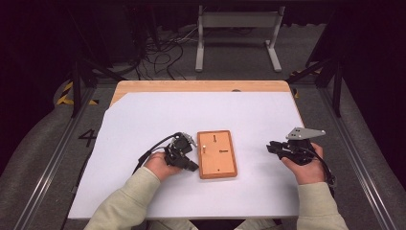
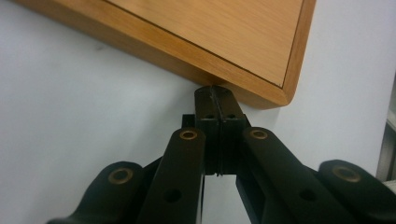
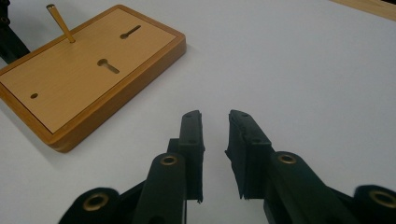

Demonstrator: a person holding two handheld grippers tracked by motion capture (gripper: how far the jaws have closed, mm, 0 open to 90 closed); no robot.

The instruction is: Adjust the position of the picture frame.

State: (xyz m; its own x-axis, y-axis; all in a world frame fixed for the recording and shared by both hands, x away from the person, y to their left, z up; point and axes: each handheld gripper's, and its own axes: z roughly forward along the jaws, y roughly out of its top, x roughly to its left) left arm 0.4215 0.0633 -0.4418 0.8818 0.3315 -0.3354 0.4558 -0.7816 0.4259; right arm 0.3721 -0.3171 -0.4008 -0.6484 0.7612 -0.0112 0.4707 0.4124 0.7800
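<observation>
At the left of the white-covered table (image 1: 143, 120), my left hand (image 1: 157, 165) holds the left gripper (image 1: 190, 165) low on the sheet, a black cable looping off toward the near-left. Its jaws are pressed together with nothing between them, and in the left gripper view the joined tips (image 2: 216, 100) touch the side edge of the rectangular light-brown wooden board (image 2: 224, 42) close to one rounded corner.

The board (image 1: 217, 154) lies flat at the middle of the table, its long sides running near to far, just right of my left gripper. Its top carries two keyhole-shaped slots (image 3: 108, 66), a small round hole (image 3: 34, 95) and a thin brass-coloured peg (image 3: 60, 23) standing tilted near the far-left corner.

Well apart to the right, my right hand (image 1: 306, 165) holds the right gripper (image 1: 273, 146) pointing left toward the board, a grey three-cornered plate (image 1: 304, 132) on top. In the right gripper view its jaws stand apart and empty above bare white sheet, the gripper (image 3: 215, 116) short of the board's near corner.
</observation>
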